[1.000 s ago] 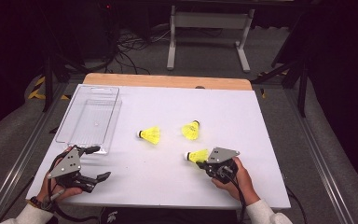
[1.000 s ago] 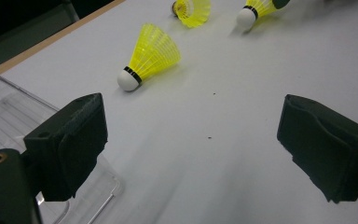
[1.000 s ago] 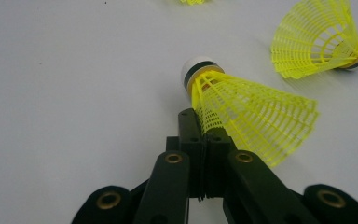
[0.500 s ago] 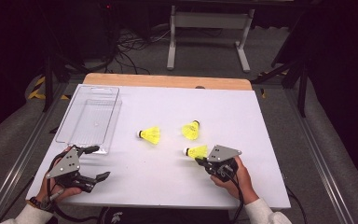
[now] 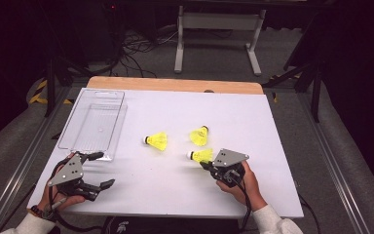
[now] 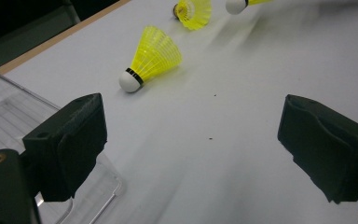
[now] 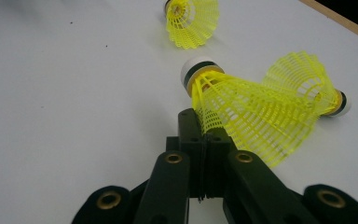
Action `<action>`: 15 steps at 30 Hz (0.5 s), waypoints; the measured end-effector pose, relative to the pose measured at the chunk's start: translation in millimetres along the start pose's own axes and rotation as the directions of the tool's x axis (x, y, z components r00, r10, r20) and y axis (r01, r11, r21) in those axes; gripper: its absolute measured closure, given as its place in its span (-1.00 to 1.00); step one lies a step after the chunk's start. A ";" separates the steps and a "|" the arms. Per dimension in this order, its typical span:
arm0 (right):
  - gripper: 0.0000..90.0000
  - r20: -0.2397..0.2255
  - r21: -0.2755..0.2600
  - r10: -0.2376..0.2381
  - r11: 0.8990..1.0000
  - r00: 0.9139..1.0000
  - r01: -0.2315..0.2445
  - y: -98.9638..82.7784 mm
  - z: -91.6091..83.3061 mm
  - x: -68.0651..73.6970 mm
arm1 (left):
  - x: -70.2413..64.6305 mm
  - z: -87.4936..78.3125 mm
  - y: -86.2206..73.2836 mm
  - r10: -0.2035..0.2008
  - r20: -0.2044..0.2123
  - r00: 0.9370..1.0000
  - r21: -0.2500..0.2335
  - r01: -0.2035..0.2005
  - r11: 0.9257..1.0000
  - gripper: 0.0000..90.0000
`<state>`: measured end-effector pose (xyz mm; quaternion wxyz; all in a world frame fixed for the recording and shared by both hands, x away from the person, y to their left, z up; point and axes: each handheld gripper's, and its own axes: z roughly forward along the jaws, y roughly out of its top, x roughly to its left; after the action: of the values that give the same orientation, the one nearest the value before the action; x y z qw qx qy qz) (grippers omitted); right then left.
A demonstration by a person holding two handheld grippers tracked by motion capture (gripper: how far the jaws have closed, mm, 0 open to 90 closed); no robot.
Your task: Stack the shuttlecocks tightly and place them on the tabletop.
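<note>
Lifted slightly since before, the right tool (image 5: 205, 165) pinches a yellow shuttlecock (image 5: 200, 155); the left tool (image 5: 101, 170) rests level, open.

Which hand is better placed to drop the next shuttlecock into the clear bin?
Right. The right gripper is already shut on a shuttlecock's skirt, so it likely just carries it to the clear bin. The left gripper sits open near the bin, holding nothing.

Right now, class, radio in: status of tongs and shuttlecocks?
Right tongs shut on nearest shuttlecock's skirt. Left tongs open, idle beside clear bin. Two more shuttlecocks lie loose. Path unobstructed.
</note>
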<state>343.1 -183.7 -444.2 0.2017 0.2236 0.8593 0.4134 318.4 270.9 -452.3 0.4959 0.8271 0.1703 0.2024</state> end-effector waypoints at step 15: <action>0.99 -0.009 -0.024 -0.001 1.000 1.000 0.001 10.3 4.5 -1.7 | 0.3 -0.2 0.2 -0.010 0.000 1.000 -0.003 0.010 1.000 -0.80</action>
<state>349.2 -176.1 -438.3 0.2008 0.2188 0.8553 0.4246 318.6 271.1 -452.0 0.4983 0.8255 0.1738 0.2002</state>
